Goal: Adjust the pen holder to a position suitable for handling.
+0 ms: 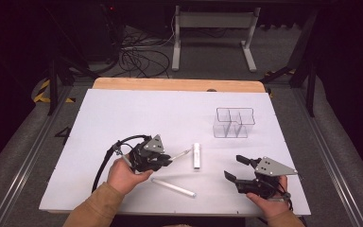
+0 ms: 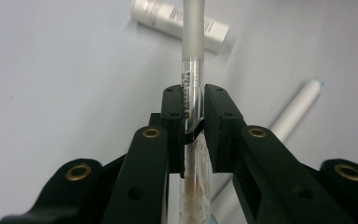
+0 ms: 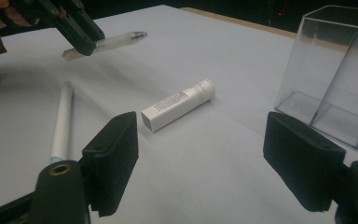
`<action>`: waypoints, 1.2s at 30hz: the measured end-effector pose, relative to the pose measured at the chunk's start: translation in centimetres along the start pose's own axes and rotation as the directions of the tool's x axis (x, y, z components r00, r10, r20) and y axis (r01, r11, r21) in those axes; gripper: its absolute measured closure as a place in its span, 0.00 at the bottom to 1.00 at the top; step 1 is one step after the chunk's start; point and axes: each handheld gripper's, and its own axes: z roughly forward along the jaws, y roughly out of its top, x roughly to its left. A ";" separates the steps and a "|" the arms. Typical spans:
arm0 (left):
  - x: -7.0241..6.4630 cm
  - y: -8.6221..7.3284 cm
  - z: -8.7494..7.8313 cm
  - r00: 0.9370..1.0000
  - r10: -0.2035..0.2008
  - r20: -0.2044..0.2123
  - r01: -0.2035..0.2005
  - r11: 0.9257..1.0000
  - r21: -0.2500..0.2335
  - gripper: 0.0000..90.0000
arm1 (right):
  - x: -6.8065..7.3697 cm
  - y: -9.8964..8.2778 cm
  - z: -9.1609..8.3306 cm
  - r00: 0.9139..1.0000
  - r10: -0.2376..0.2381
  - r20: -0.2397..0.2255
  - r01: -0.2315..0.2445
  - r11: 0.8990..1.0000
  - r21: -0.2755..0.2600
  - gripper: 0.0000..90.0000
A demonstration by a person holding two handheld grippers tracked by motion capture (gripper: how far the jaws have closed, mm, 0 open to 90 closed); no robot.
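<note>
My left gripper (image 1: 168,160) is shut on a slim pen-like tube (image 1: 182,153), clear at one end and frosted at the other, and holds it above the white table. In the left gripper view both pads press on the tube (image 2: 193,51), which runs up between them. Just beyond its tip, a short white squeeze tube (image 1: 197,155) lies flat. A second long white pen (image 1: 172,187) rests on the table near the front edge. My right gripper (image 1: 234,169) stands open at the front right with nothing between its pads (image 3: 114,158).
A clear divided organizer box (image 1: 234,123) stands at the back right of the white tabletop (image 1: 137,113); its wall (image 3: 335,79) rises close to my right gripper's far jaw. Cables and a stand's legs lie on the floor beyond the table.
</note>
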 end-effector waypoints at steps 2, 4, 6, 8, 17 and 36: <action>0.0 -0.2 -0.5 1.000 -0.012 0.013 0.013 0.998 -0.059 0.88 | 0.1 0.1 -0.1 1.000 -0.001 -0.002 0.001 1.000 -0.007 0.30; 0.0 -0.6 -0.9 0.999 -0.031 0.025 0.034 0.992 -0.125 0.88 | 0.2 0.3 -0.1 1.000 -0.003 -0.008 0.003 1.000 -0.017 0.30; 0.1 -1.0 -1.1 0.998 -0.048 0.045 0.055 0.982 -0.178 0.88 | 0.3 0.4 -0.1 1.000 -0.004 -0.011 0.004 1.000 -0.021 0.30; 0.2 -1.4 -1.2 0.996 -0.064 0.062 0.076 0.971 -0.226 0.88 | 0.3 0.5 -0.1 1.000 -0.007 -0.015 0.007 1.000 -0.022 0.30; 0.3 -3.0 -1.1 0.992 -0.077 0.104 0.112 0.912 -0.394 0.88 | 0.6 0.8 -0.2 1.000 -0.007 -0.030 0.006 0.999 -0.044 0.30; -0.3 -4.4 -0.9 0.996 -0.028 0.087 0.071 0.840 -0.538 0.88 | 1.2 1.6 0.2 0.998 -0.023 -0.056 0.020 0.999 -0.045 0.31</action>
